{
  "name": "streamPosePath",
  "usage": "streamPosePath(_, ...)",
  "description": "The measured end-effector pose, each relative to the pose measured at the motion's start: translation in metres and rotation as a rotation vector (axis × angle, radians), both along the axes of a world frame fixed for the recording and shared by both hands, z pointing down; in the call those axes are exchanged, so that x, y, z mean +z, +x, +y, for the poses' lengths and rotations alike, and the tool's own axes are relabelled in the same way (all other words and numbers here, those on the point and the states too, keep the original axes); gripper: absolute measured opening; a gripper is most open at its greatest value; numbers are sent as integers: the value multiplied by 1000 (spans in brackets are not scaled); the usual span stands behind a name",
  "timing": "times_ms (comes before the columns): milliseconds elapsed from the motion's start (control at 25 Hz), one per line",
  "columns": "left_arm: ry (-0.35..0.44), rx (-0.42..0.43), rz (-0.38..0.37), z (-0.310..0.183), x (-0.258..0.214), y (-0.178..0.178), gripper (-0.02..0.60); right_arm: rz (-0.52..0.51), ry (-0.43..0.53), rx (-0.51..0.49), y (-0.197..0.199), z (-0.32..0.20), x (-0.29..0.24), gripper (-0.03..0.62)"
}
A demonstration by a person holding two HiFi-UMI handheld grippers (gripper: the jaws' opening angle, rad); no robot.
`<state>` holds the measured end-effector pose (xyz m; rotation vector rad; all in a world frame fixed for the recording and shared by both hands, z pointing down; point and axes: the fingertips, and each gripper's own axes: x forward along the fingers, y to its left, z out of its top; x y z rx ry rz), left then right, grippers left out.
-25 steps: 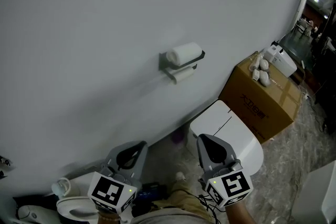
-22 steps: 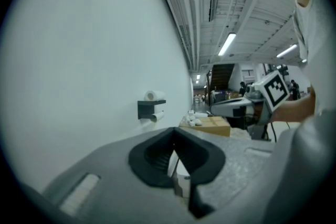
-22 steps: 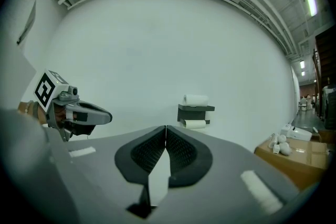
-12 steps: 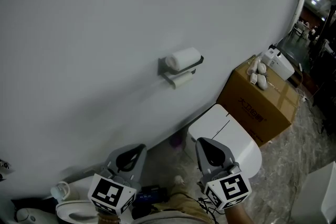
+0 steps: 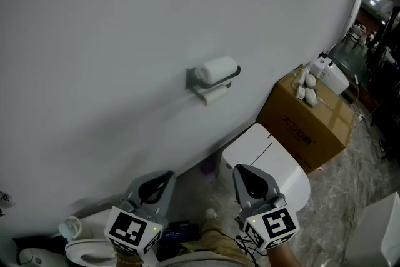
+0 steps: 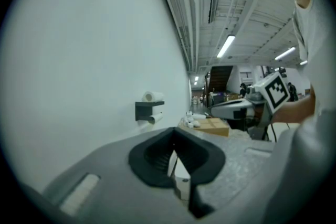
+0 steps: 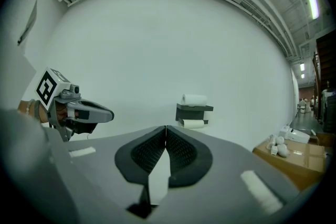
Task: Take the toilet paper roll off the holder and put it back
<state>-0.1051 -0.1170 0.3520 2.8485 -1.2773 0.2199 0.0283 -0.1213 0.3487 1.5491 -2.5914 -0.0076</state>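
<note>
With the left claw [image 5: 161, 177] and right claw [image 5: 244, 171] both pressed together and empty, the toilet paper roll [image 5: 217, 67] well ahead looked light and squashy, probably best pinched gently across its middle.

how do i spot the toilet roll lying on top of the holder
On the big white wall, left of the cardboard box, a dark holder is mounted. The roll lies on its top shelf; a thinner second roll hangs underneath.

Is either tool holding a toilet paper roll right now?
No, the top roll and lower roll sit on the wall holder, while the left tool and right tool are shut, empty, well short of it.
</note>
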Motion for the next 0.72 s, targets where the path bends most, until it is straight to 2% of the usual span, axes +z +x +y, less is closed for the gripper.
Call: streamPosePath(720,-8,11,-4,1,4,5,-8,11,-14,0,3,2,6,5)
